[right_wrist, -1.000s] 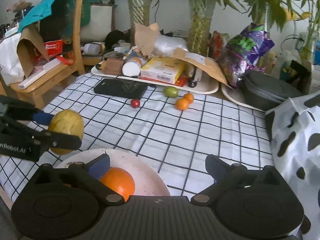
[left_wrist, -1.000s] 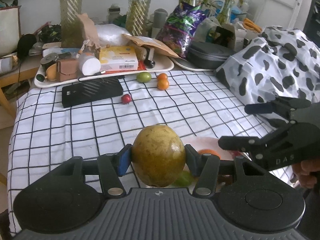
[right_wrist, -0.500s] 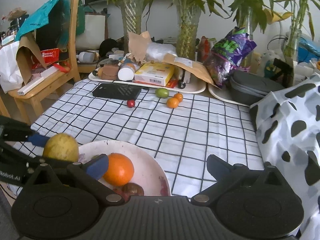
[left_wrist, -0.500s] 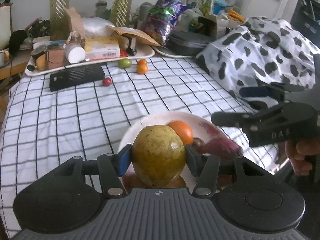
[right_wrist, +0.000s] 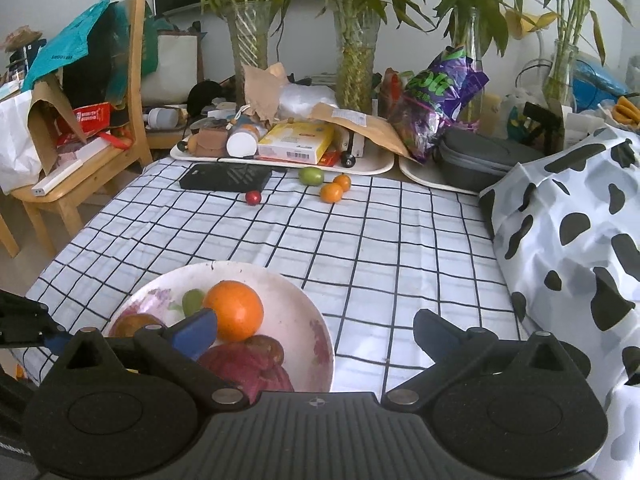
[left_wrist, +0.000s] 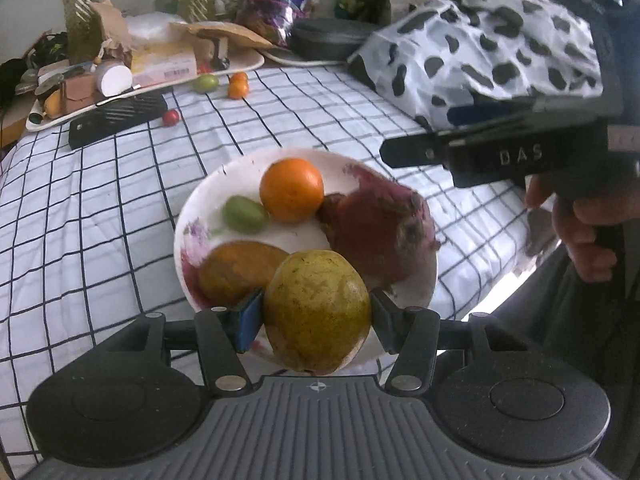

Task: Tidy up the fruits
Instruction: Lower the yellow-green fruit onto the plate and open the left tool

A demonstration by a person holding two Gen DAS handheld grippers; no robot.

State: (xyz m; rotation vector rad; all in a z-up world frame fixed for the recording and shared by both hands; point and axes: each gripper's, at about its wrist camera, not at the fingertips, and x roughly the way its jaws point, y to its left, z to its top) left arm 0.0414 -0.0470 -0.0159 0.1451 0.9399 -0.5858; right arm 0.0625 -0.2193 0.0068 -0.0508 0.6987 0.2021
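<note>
The left tool (left_wrist: 316, 316) was seen clamped on a yellow-green fruit (left_wrist: 318, 312), held above the near rim of the white plate (left_wrist: 192, 216). On the plate an orange (left_wrist: 291, 189), a small green fruit (left_wrist: 245, 213), a brownish fruit (left_wrist: 236, 270) and a large red fruit (left_wrist: 380, 232) were already gathered. The right tool (right_wrist: 316, 332) was held wide apart and empty, just beside the plate. The placing step was judged to be in hand; a lowering into the free gap near the plate's front, then a release, would be called for. Farther off on the checked counter (right_wrist: 400, 240), two small oranges (right_wrist: 332, 193), a green fruit (right_wrist: 311, 176) and a red fruit (right_wrist: 253, 197) remained uncollected.
</note>
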